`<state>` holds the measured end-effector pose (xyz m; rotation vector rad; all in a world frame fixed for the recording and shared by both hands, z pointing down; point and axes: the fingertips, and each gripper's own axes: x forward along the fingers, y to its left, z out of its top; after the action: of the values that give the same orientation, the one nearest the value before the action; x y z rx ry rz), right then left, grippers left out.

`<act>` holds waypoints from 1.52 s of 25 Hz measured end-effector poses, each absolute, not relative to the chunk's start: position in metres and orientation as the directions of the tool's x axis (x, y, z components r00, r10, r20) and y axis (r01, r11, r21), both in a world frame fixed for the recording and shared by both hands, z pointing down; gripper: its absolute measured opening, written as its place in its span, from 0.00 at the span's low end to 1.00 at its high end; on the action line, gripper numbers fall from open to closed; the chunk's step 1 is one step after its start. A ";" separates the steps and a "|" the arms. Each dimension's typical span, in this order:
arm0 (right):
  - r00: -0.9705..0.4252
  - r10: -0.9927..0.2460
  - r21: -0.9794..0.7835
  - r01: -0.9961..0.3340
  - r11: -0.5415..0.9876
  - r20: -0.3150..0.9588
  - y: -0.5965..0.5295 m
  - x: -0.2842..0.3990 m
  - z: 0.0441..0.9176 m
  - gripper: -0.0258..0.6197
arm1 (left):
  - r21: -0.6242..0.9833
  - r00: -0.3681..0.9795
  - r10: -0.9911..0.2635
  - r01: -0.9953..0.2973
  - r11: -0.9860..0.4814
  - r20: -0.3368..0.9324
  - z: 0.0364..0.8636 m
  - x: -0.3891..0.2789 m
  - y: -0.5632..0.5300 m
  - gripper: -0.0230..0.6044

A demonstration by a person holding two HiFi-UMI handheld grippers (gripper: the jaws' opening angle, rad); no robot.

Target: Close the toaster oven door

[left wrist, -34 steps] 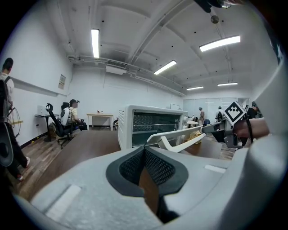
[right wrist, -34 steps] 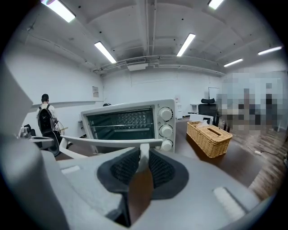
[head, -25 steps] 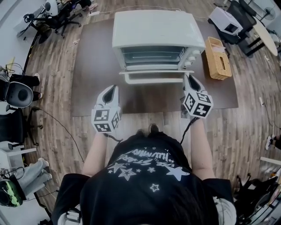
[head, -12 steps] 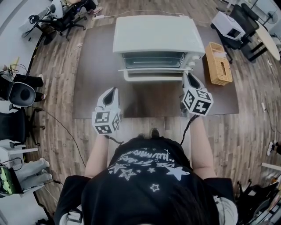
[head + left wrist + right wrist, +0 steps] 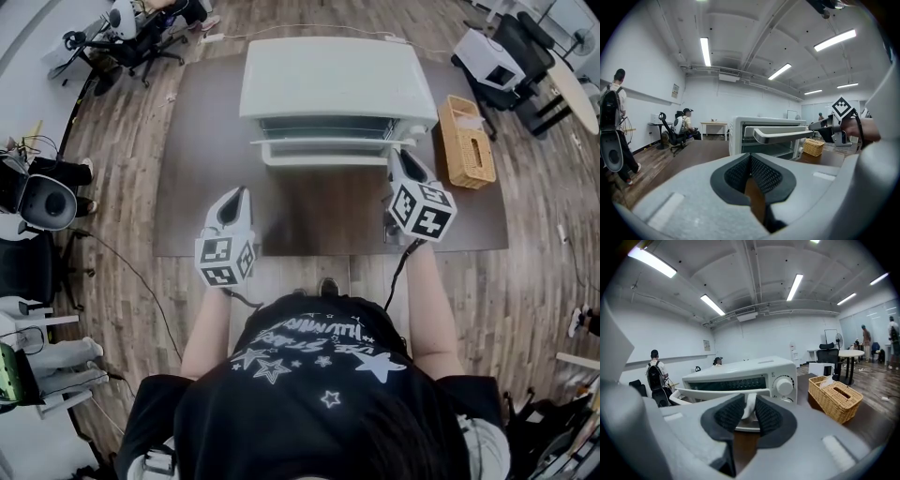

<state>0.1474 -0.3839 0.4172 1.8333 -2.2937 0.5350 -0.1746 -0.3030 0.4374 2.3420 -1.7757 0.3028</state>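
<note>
A white toaster oven (image 5: 337, 80) stands at the far side of a dark brown table (image 5: 192, 178). Its door is partly raised, with the white handle bar (image 5: 323, 157) across the front. My right gripper (image 5: 403, 159) is shut on the right end of that handle; in the right gripper view the white bar (image 5: 717, 392) runs left from between the pads of that gripper (image 5: 749, 404). My left gripper (image 5: 240, 195) hovers over the table to the left, short of the oven, shut and holding nothing. The left gripper view shows its jaws (image 5: 750, 157) meeting, with the oven door handle (image 5: 783, 136) beyond them.
A wicker tissue basket (image 5: 466, 124) sits on the table right of the oven, close to my right gripper. Office chairs (image 5: 112, 37) and gear stand on the wooden floor to the left. A white box (image 5: 487, 47) and a table are at the far right. People stand at the room's edges.
The right gripper has moved up and toward the oven with the handle, and the door has swung further up. The left gripper has stayed put.
</note>
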 end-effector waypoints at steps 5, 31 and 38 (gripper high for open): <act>-0.250 -0.910 -0.192 -0.962 0.194 0.332 -0.395 0.148 0.413 0.17 | 0.029 0.261 -0.927 -0.964 -0.263 0.269 0.438 -0.172 -0.310 0.05; -0.238 -0.924 -0.200 -0.962 0.184 0.298 -0.436 0.149 0.399 0.17 | 0.058 0.234 -0.934 -0.972 -0.227 0.272 0.445 -0.180 -0.335 0.05; -0.243 -0.936 -0.127 -0.968 0.216 0.257 -0.434 0.145 0.394 0.21 | 0.057 0.255 -0.927 -0.967 -0.250 0.273 0.444 -0.183 -0.334 0.05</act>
<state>0.1449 -0.4343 0.3943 1.8505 -2.3502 0.3950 -0.1831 -0.3337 0.4442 2.3115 -1.7759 0.2710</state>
